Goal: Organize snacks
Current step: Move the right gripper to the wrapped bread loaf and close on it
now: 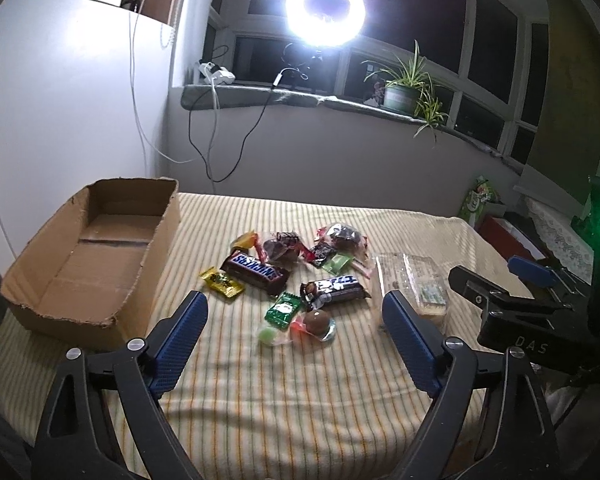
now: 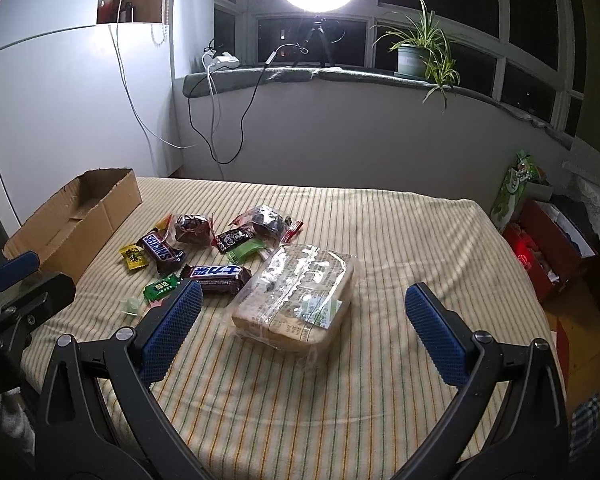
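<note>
Brown cardboard box (image 1: 88,256), yellow-striped cloth (image 1: 300,400), brown Snickers bar (image 1: 256,270), blue-padded black claw (image 1: 296,312)

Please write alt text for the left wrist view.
The open left tool hovers over wrapped snacks, including a Snickers bar, on a striped cloth. An empty cardboard box sits left; the right tool is at the right edge.

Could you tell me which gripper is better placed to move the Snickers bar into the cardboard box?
Left. The left gripper hangs open nearer the Snickers bar and cardboard box; the right gripper faces the wrapped bread.
</note>
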{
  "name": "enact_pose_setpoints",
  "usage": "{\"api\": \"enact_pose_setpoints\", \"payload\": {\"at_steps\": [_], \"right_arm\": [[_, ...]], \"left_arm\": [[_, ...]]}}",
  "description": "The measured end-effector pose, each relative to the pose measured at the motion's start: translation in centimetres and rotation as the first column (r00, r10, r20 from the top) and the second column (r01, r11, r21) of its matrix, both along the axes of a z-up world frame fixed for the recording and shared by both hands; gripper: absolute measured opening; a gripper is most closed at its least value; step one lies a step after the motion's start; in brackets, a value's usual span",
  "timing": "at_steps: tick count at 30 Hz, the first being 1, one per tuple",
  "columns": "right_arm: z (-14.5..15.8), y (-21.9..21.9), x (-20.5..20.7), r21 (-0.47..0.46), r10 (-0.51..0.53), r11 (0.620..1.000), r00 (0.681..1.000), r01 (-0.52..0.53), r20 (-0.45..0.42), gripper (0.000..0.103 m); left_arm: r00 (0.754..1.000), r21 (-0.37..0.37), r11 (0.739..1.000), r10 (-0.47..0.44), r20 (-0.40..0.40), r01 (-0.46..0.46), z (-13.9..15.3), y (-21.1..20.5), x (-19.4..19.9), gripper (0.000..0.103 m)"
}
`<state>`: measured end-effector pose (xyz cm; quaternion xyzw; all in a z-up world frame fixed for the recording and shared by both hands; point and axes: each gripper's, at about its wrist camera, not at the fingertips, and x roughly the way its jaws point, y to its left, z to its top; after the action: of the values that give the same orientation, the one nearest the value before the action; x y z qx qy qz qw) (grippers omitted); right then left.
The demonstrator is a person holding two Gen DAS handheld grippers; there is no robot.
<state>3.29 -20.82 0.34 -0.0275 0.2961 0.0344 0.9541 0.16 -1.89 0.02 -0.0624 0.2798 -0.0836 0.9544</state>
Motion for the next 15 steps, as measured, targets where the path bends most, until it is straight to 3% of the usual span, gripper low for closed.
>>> {"api": "enact_pose_setpoints", "payload": {"at_steps": [15], "right_arm": [[-0.9,-1.0,0.8,0.023,0.013,1.0,0.999,-0.012,-0.029,0.095]], "left_arm": [[0.996,-0.044,0.997,-0.071,-0.05,0.069,-0.9,-1.3,1.9,0.082]]}}
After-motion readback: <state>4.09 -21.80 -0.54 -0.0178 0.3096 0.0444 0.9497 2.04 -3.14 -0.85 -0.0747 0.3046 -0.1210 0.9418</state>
